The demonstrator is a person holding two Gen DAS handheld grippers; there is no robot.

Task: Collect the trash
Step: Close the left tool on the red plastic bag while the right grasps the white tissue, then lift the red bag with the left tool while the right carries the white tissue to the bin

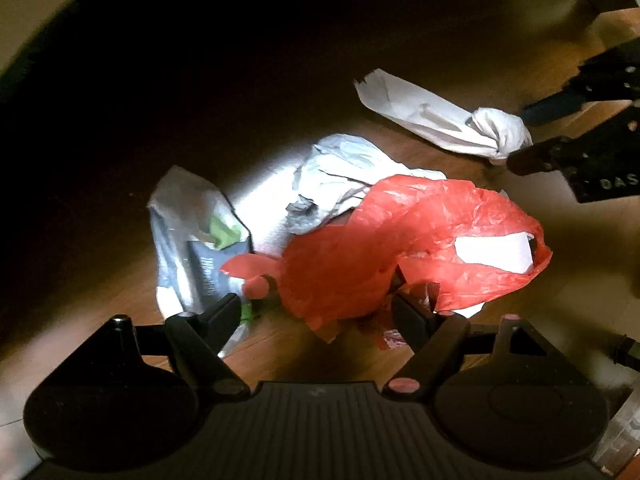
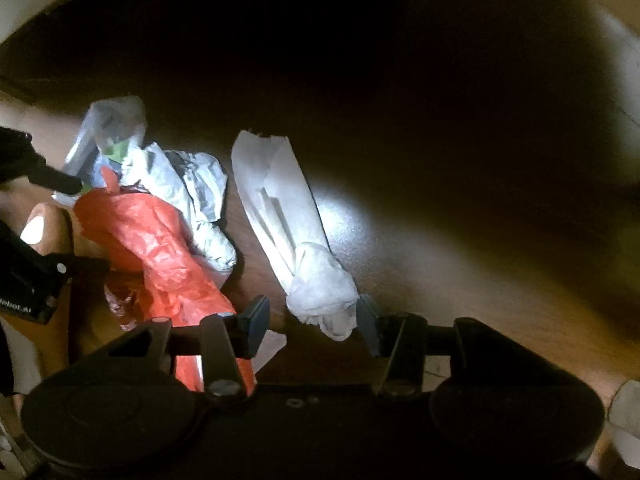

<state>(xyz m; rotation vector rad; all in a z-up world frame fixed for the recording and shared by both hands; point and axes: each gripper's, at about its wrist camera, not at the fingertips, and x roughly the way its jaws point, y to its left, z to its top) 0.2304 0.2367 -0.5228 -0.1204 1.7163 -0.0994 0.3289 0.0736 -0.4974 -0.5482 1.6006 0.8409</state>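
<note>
Left hand-held gripper (image 1: 316, 312) hangs jaws apart over the near edge of the red bag (image 1: 404, 240), likely set to pinch it; nothing clamped. Right hand-held gripper (image 2: 312, 320), jaws apart, straddles the knotted near end of the white wrapper (image 2: 292, 236), not gripping. Crumpled paper (image 1: 340, 176) and a foil pouch (image 1: 192, 232) crowd the bag's far-left side on the wood floor (image 1: 560, 352).

red bag (image 1: 400, 240): near end covered by the left gripper (image 1: 316, 312) fingers
white slip (image 1: 492, 250): partly under red film
silver pouch (image 1: 192, 236): print too blurred to read
right gripper (image 1: 520, 138): cut by frame edge
floor beyond gripper (image 2: 400, 60): lost in dark
</note>
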